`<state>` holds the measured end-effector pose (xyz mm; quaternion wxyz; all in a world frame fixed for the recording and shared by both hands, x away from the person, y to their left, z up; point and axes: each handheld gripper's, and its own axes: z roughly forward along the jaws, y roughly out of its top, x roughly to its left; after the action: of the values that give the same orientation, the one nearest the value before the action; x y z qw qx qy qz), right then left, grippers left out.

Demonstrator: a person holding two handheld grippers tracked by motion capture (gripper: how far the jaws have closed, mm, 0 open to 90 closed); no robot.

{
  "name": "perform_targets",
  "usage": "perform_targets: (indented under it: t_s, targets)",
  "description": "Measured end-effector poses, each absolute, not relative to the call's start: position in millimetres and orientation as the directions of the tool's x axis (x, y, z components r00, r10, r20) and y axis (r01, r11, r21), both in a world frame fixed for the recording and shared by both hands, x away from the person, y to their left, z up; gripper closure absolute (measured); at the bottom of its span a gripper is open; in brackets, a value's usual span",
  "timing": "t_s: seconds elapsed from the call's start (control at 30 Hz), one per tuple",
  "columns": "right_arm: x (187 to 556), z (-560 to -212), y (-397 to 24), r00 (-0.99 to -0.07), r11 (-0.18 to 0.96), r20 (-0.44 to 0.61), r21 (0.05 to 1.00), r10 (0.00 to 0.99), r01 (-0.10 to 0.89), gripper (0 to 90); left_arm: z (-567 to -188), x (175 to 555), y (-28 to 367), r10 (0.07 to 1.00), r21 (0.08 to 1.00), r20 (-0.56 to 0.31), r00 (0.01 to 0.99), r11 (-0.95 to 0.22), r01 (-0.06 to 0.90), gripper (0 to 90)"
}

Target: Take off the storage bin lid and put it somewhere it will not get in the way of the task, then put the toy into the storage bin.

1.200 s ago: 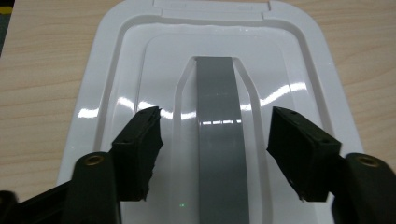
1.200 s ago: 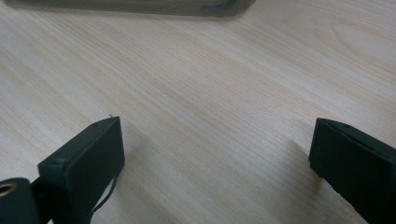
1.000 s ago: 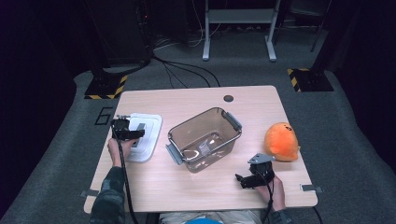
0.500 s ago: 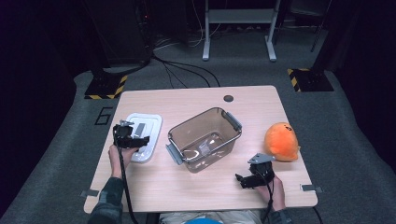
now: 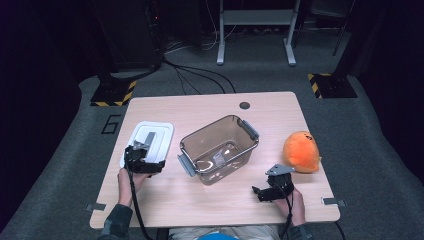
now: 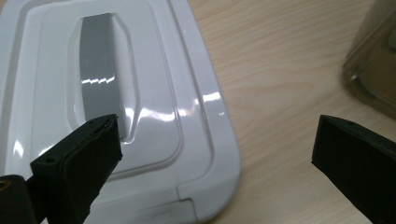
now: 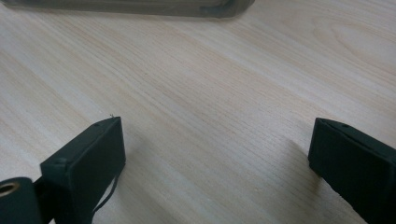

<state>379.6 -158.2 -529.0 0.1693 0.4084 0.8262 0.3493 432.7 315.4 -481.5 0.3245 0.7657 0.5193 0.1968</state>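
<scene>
Left gripper (image 5: 146, 159) has drawn back toward the person along the white lid (image 5: 150, 140) since the earlier frames; it now sits at the lid's near end. Its fingers have just been opening and now stand wide, nothing between them. In the left gripper view the left finger (image 6: 79, 163) hangs over the lid's (image 6: 154, 93) near part, by the end of the grey handle (image 6: 98, 70); the right finger is over bare counter (image 6: 280, 70). Lid lies flat at the counter's left side, handle up, apart from the bin (image 5: 220, 148).

Bin: clear brown, lidless, mid-counter, turned at an angle, grey latches at both ends.

Right gripper (image 5: 267, 190) unmoved, near the front edge, right of the bin. Fingers (image 7: 88, 158) spread wide over bare wood, gripping nothing; the bin's edge (image 7: 140, 7) shows at the top of the right gripper view.

Orange plush (image 5: 301, 151) at the right edge of the counter (image 5: 210, 205), just beyond the right gripper, untouched.
</scene>
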Motion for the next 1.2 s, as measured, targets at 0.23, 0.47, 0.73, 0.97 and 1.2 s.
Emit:
perform_targets:
  t_s: [0.23,0.47,0.73,0.97,1.2]
  targets:
    - [380,-529,-158,-0.608,0.422,0.003,0.716,0.794,0.555,3.4,-487,421,304,0.910,0.710,-0.023,0.414,-0.277,0.648,1.1]
    - [380,-529,-158,-0.608,0.423,0.001,0.717,0.794,0.554,3.5,-499,400,278,0.879,0.714,0.023,0.476,-0.348,0.608,1.1]
    - [379,-529,-158,-0.606,0.420,0.004,0.717,0.795,0.556,3.6,-517,380,254,0.837,0.706,0.049,0.545,-0.415,0.574,0.9]
    - [379,-529,-158,-0.608,0.427,-0.007,0.719,0.794,0.549,4.0,-530,374,244,0.831,0.714,0.013,0.555,-0.397,0.577,0.3]
    - [378,-529,-158,-0.608,0.427,-0.009,0.720,0.794,0.547,4.0,-531,375,243,0.829,0.711,0.008,0.559,-0.398,0.580,0.0]
